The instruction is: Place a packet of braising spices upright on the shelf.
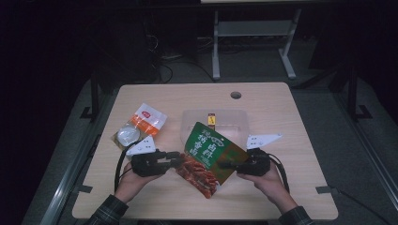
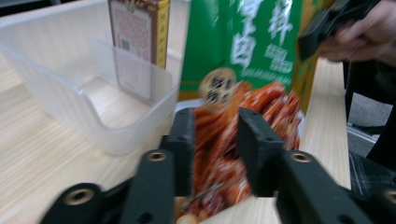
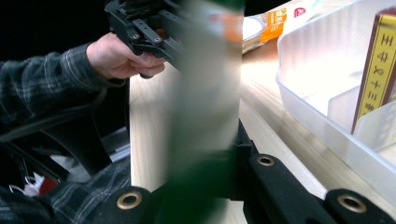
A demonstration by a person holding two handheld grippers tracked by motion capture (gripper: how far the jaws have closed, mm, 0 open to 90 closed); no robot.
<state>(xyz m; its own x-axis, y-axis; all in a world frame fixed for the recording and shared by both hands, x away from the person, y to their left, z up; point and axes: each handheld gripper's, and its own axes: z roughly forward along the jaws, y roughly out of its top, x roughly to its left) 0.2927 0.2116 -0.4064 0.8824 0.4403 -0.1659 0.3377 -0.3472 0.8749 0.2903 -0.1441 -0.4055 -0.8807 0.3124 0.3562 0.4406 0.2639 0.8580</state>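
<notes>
A green and red snack bag [image 1: 209,157] hangs tilted above the table's front middle, between my two grippers. My right gripper [image 1: 225,165] is shut on the bag's right edge; in the right gripper view the bag [image 3: 205,93] runs edge-on and blurred through my right gripper [image 3: 210,140]. My left gripper [image 1: 176,161] is at the bag's lower left. In the left gripper view my left gripper [image 2: 215,114] stands open, the red part of the bag [image 2: 261,42] in the gap, pads apart from it.
A clear plastic container [image 1: 187,117] sits just behind the bag with a small brown and yellow box [image 1: 211,120] upright inside. An orange and white packet [image 1: 141,125] lies to its left. The wooden table [image 1: 281,187] has a cable hole [image 1: 235,95] at the back.
</notes>
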